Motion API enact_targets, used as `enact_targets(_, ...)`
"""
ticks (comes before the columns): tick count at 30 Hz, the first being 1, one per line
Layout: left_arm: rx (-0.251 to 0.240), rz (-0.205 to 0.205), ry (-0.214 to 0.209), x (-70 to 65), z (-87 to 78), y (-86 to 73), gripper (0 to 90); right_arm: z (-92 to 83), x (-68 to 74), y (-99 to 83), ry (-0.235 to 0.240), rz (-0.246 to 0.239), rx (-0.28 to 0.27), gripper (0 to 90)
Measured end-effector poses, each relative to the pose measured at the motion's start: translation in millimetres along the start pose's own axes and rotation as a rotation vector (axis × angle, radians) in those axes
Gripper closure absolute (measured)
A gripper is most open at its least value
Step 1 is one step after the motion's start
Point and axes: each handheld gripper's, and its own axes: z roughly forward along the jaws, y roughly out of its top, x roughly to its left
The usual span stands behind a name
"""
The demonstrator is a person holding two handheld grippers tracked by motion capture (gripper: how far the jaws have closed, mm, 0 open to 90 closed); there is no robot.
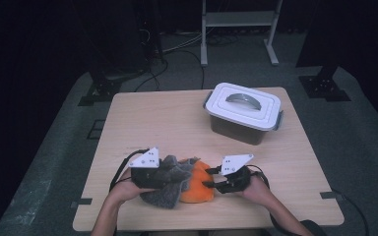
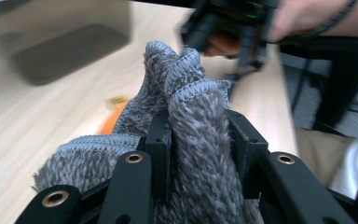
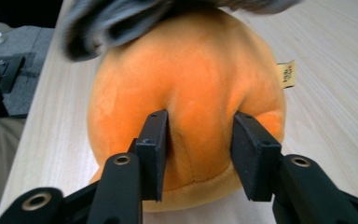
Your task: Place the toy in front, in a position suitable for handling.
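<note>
A: Lower centre of the high view, on the table?
B: Left tongs clamped on grey fuzzy cloth; right tongs partly open, pinching orange plush toy.
A: Upper right?
B: Lidded white container.

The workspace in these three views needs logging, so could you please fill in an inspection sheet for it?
Surface: light wooden table, flat, no spills seen.
Job's things: grey fuzzy knitted cloth draped over a round orange plush toy at the near edge.
Clutter: closed white-lidded plastic storage box with a grey handle, far right of the table.
Grippers: left tool shut on the cloth; right tool pinching the plush.
Cables: black cable loops from the left tool; more lie on the floor behind the table.
Surroundings: grey carpet, white metal frame, dark stands.
</note>
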Motion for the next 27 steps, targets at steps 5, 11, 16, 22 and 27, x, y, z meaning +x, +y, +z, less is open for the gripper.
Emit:
enact_targets(5,0.058,-0.032,-0.023,0.9,8.4,-10.1,64.8,-2.7,3.5,1.9,0.056,-0.019,0.020,54.8)
enact_targets(11,0.094,0.005,-0.079,-3.6,8.0,-13.5,65.4,-24.9,-11.9,8.4,0.065,0.087,-0.087,41.3)
enact_targets(16,0.110,0.019,-0.165,-8.3,10.0,-11.8,64.6,-7.1,-8.6,3.0,0.075,0.131,-0.010,40.7)
enact_targets(22,0.014,0.012,-0.074,-5.6,3.6,-1.8,63.8,-9.7,-4.1,5.0,0.070,0.103,-0.004,52.2)
enact_targets(27,0.062,0.017,-0.085,-11.2,19.7,-1.0,62.6,-10.4,8.2,12.3,0.073,-0.002,-0.011,55.1)
